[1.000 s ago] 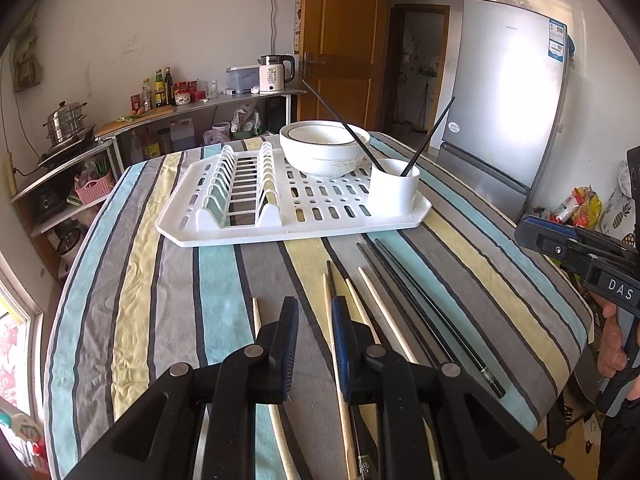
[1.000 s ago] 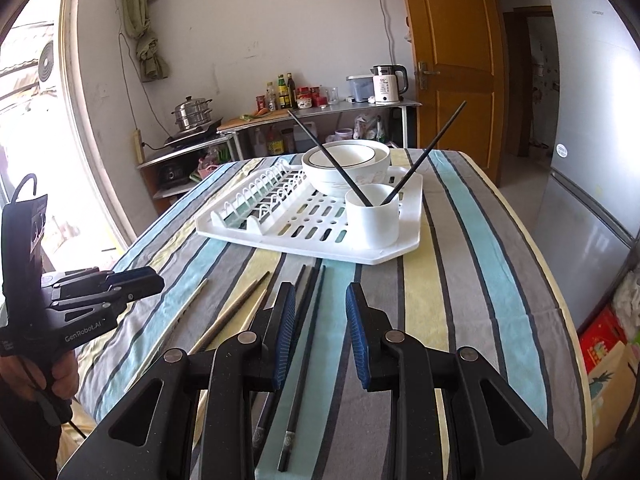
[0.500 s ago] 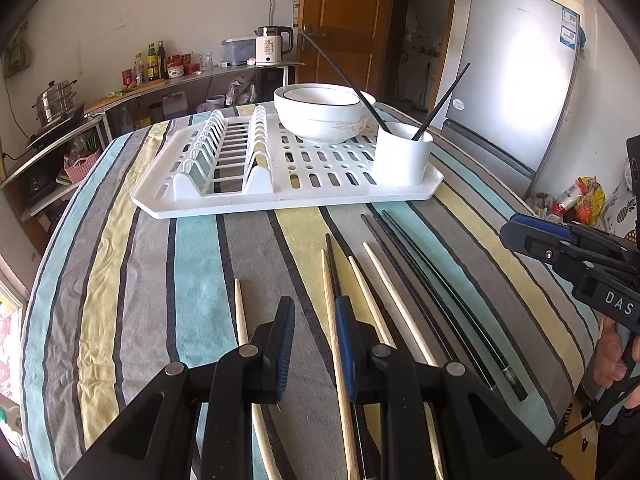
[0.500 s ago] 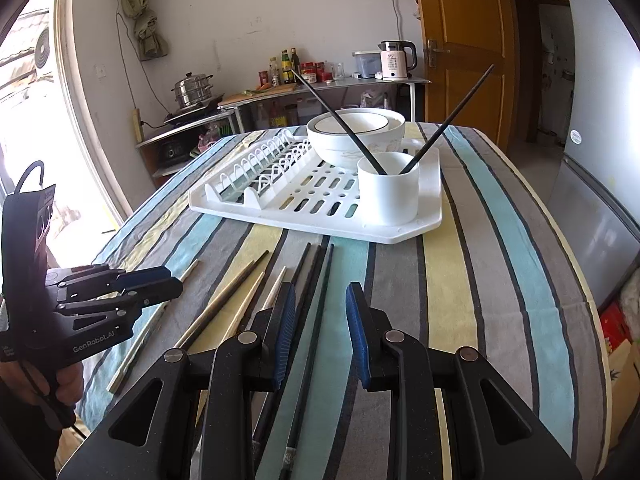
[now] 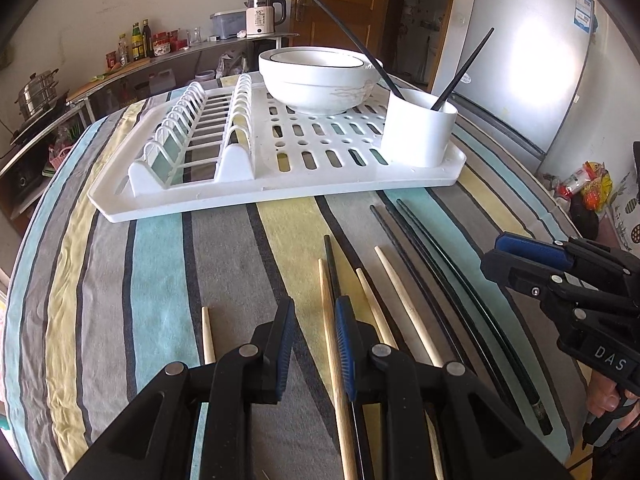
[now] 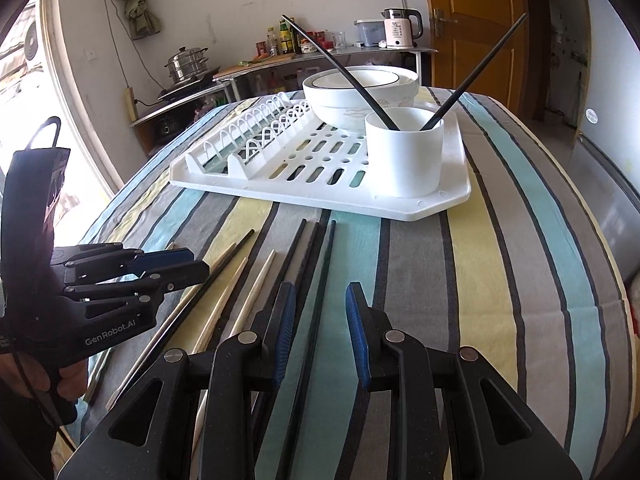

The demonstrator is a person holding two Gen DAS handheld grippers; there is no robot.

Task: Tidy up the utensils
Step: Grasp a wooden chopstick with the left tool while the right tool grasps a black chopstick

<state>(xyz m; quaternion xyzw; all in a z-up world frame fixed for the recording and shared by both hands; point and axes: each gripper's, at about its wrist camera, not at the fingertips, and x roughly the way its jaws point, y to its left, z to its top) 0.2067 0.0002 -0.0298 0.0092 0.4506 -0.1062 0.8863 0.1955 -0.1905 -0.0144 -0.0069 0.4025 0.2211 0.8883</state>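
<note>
Several wooden chopsticks (image 5: 404, 300) and black chopsticks (image 5: 432, 276) lie side by side on the striped cloth in front of a white drying rack (image 5: 260, 196). A white cup (image 5: 418, 136) on the rack holds two black chopsticks. My left gripper (image 5: 316, 308) hovers low over the cloth, open with a narrow gap, and one wooden chopstick (image 5: 325, 292) lies under that gap. My right gripper (image 6: 320, 292) is open over a black chopstick (image 6: 325, 256), gripping nothing. Each gripper shows in the other's view: the right gripper (image 5: 520, 256) and the left gripper (image 6: 188, 262).
A white bowl (image 5: 320, 80) sits on the rack behind the cup (image 6: 404, 160). The table's edge (image 6: 624, 300) drops off on the right, with a silver fridge (image 5: 532, 60) beyond. A shelf with a kettle (image 6: 398, 28) and bottles stands at the back wall.
Both grippers have sunk toward the cloth and tilted further down. The chopsticks and rack now look larger and closer. Neither gripper has taken hold of anything.
</note>
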